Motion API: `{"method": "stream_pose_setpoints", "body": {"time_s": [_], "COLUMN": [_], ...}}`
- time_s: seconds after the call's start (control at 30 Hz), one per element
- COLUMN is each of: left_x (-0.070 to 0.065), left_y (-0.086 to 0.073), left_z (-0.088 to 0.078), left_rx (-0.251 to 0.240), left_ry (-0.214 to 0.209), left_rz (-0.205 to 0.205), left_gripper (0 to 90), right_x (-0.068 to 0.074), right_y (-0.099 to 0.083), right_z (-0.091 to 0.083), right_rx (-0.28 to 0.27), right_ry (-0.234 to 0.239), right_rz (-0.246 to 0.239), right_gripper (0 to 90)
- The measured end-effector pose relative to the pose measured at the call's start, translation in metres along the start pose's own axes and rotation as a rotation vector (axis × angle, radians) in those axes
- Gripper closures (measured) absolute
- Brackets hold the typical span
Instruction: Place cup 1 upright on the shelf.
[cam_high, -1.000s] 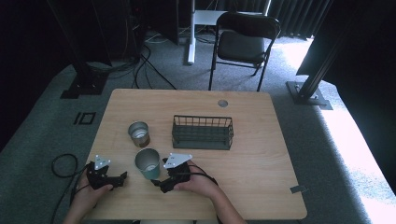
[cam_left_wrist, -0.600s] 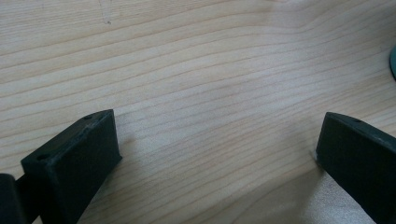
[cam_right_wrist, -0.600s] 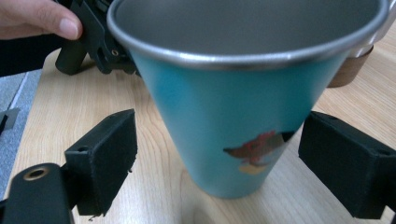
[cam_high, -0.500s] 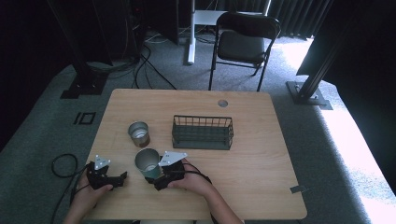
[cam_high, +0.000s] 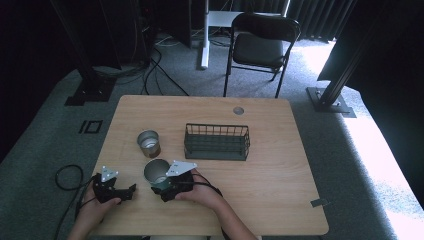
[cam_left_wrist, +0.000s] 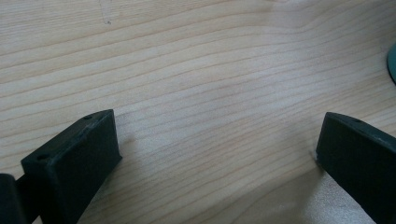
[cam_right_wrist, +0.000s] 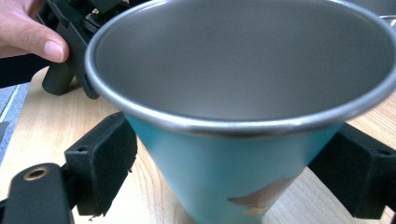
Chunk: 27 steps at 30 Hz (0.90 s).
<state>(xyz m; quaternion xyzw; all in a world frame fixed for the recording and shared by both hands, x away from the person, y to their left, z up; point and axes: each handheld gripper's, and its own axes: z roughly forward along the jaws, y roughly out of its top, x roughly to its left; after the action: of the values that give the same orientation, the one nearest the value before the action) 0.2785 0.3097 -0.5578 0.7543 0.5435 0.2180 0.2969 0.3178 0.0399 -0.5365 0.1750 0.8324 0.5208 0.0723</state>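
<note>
So the teal cup is standing upright near the front edge of the desk, a bit left of the middle, mouth up, so its long axis runs straight up and down. It sits right between the jaws of the right claw, one black pad on each side of the lower wall. In the right claw view there's a sliver of gap on both sides, so I'd say the jaws are spread around the cup but not squeezing it yet. The cup is dead ahead of that claw, so closing should be all it takes.

The left claw is at the front left corner area, just left of the cup, jaws wide over bare wood, holding nothing.

Further back there's a second metal cup, and a wire basket near the desk's centre.
</note>
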Motion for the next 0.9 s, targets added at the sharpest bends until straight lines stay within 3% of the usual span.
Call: {"method": "stream_pose_setpoints", "body": {"time_s": [0.07,0.4,0.53,0.63,0.9], "left_x": [0.000,0.000,0.000,0.000,0.000], "left_y": [0.000,0.000,0.000,0.000,0.000], "left_z": [0.000,0.000,0.000,0.000,0.000], "left_rx": [0.000,0.000,0.000,-0.001,-0.001], "left_ry": [0.000,0.000,0.000,0.000,0.000], "left_rz": [0.000,0.000,0.000,0.000,-0.001], "left_gripper": [0.3,0.3,0.3,0.3,0.3], "right_x": [0.001,0.005,0.007,0.007,0.003], "right_y": [0.000,0.001,0.002,0.004,0.013], "right_z": [0.002,0.011,0.014,0.012,0.002], "right_rx": [-0.001,-0.006,-0.006,-0.018,-0.028], "right_ry": [-0.015,-0.019,-0.021,-0.003,-0.012], "right_rz": [-0.004,0.009,-0.009,0.007,0.039], "right_gripper": [15.2,15.2,17.5,17.5,17.5]}}
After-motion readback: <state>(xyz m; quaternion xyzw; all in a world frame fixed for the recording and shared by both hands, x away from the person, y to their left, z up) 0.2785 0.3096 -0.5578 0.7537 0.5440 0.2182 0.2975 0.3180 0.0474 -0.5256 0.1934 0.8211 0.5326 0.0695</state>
